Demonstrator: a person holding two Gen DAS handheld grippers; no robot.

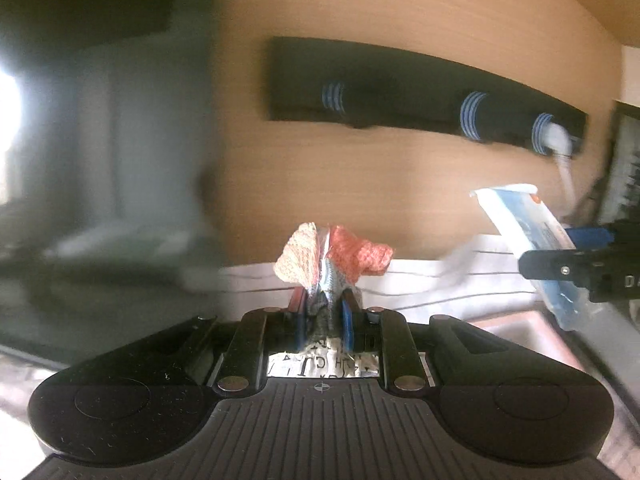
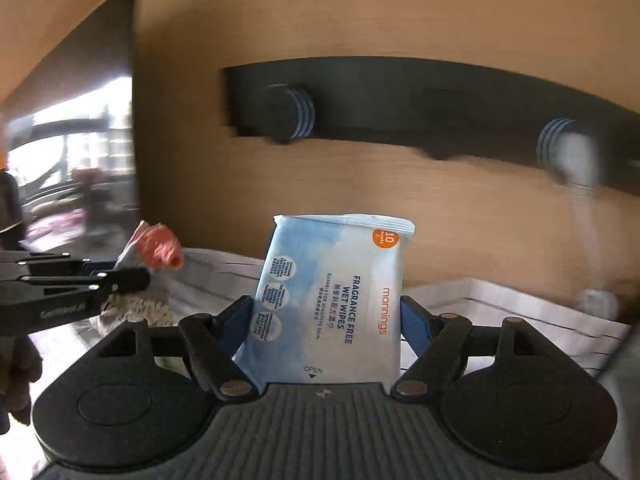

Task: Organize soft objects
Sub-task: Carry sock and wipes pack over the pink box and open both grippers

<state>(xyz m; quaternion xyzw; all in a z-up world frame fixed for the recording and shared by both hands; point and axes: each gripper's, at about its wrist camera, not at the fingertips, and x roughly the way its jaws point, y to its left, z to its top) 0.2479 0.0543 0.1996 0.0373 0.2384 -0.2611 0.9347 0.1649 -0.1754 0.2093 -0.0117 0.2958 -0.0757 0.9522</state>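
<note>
My left gripper (image 1: 325, 300) is shut on a bunched orange and peach knitted cloth (image 1: 340, 254) with a crinkled printed wrapper in it; the cloth sticks up from between the blue pads. The right wrist view shows the same cloth (image 2: 159, 245) at the left, held by the left gripper (image 2: 120, 271). My right gripper (image 2: 326, 308) is shut on a blue and white pack of wet wipes (image 2: 332, 296), which stands upright between the wide-set fingers. The pack (image 1: 520, 224) and right gripper (image 1: 554, 254) also show at the right edge of the left wrist view.
Ahead is a wooden wall panel (image 2: 360, 20) with a black peg rack (image 2: 420, 104) carrying blue-striped pegs; something pale hangs from the right peg (image 2: 576, 160). White fabric with thin dark stripes (image 2: 500, 308) lies below. A bright window (image 2: 80, 152) is at the left.
</note>
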